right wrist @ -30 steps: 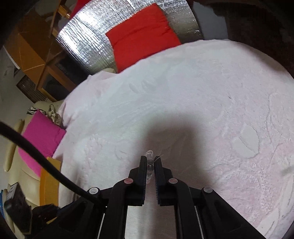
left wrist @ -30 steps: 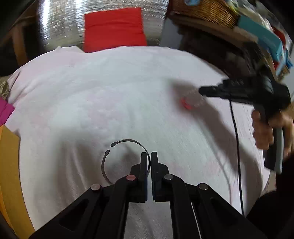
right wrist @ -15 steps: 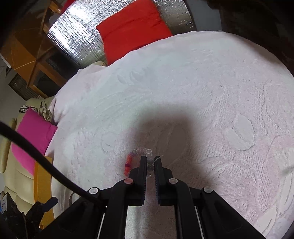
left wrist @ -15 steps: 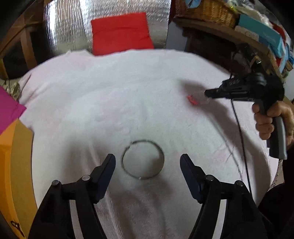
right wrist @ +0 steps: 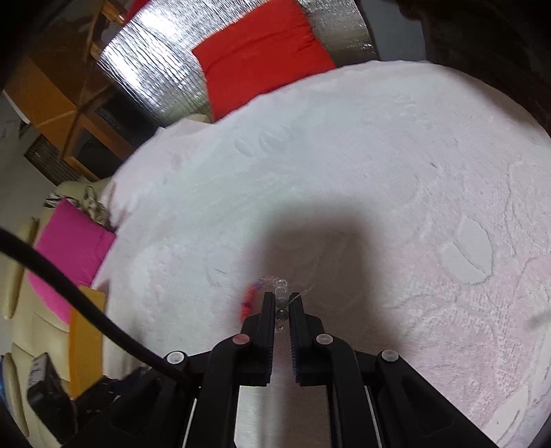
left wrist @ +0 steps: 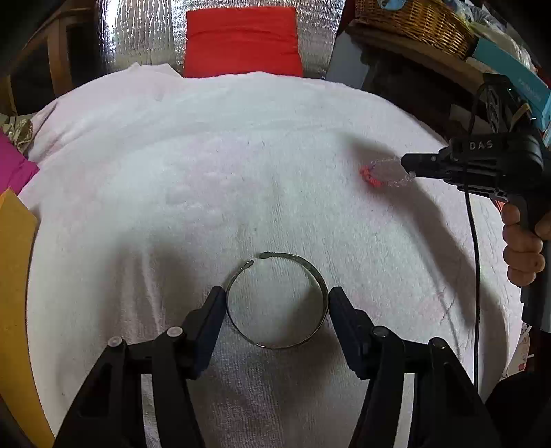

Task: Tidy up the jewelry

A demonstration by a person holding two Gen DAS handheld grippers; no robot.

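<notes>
while straddling the thin, silver-toned open metal bangle point(left wrist: 279, 345) with the left tongs point(left wrist: 277, 293) released and holding nothing, square up first: centre the ring between the two black fingers, then close slowly so as to pinch across the band rather than skate over it. looks springy and slick, so likely to squirt out or flip under a hard squeeze; better to press lightly into the nap. lies flat on the white terry towel point(left wrist: 206, 172) covering the bench, right between the left fingers, its gap with two small knobbed ends facing away. farther off to the right, seemingly lifted clear of the towel: a small bracelet of clear beads with a red-orange stretch point(right wrist: 281, 286), clenched in the right tongs point(right wrist: 281, 299), a few beads showing in the narrow slot between the fingers, the rest drooping in a loop. limp and light, so worth lowering gently and setting down well apart from the bangle to avoid tangling. beyond the bench edge: a red cushion point(left wrist: 241, 41) against a quilted silver foil sheet point(left wrist: 144, 34), and a woven wicker basket point(left wrist: 413, 20) on a shelf.
</notes>
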